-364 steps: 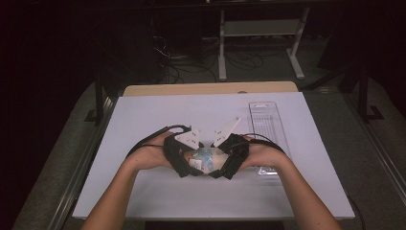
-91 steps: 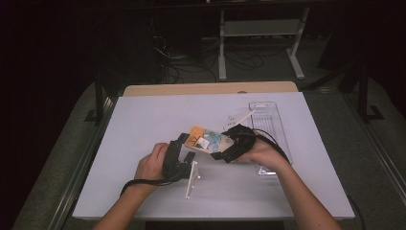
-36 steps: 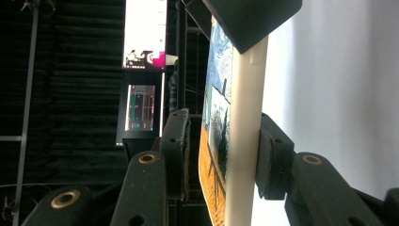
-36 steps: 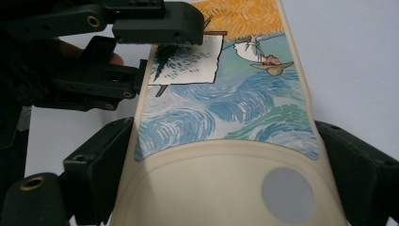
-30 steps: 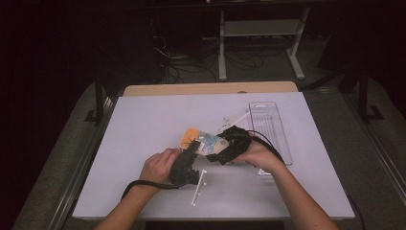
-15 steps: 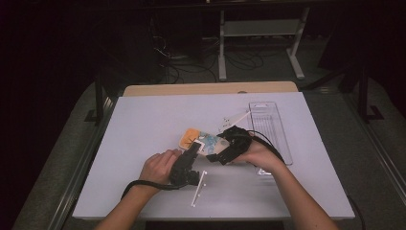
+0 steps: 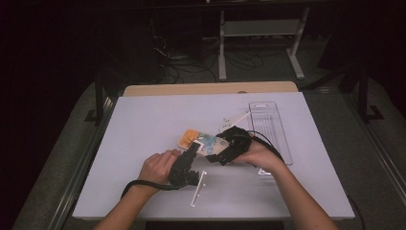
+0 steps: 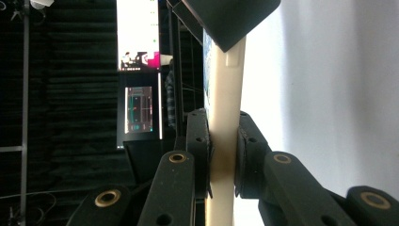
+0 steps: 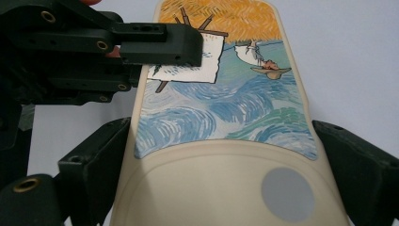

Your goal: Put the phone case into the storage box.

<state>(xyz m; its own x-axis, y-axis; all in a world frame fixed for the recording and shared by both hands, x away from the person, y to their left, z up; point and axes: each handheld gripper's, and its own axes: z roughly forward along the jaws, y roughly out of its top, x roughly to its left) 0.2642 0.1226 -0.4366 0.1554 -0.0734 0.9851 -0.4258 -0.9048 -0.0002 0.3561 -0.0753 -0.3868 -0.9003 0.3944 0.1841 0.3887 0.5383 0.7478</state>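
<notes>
A cream case (image 7: 201, 140) with an orange and blue painted lid lies at the middle of the white table. My right gripper (image 7: 222, 151) is shut on its near end, one jaw on each long side of the case (image 9: 221, 113). My left gripper (image 7: 190, 152) comes in from the left, and its jaws have just been closing. In the left gripper view the two pads (image 8: 200, 141) press on the thin cream edge (image 8: 225, 94) of the case, seen edge-on. The left gripper (image 9: 155, 42) also reaches over the lid's left edge in the right gripper view.
A clear plastic tray (image 7: 270, 124) lies to the right, just behind the right hand. The white table top (image 7: 143, 120) has free room on the left and at the back. Metal rails run along both table sides, with a dark floor and cables beyond.
Since three seconds ago the left gripper has moved up to the case's left edge. Over the last second both hands have kept still.
</notes>
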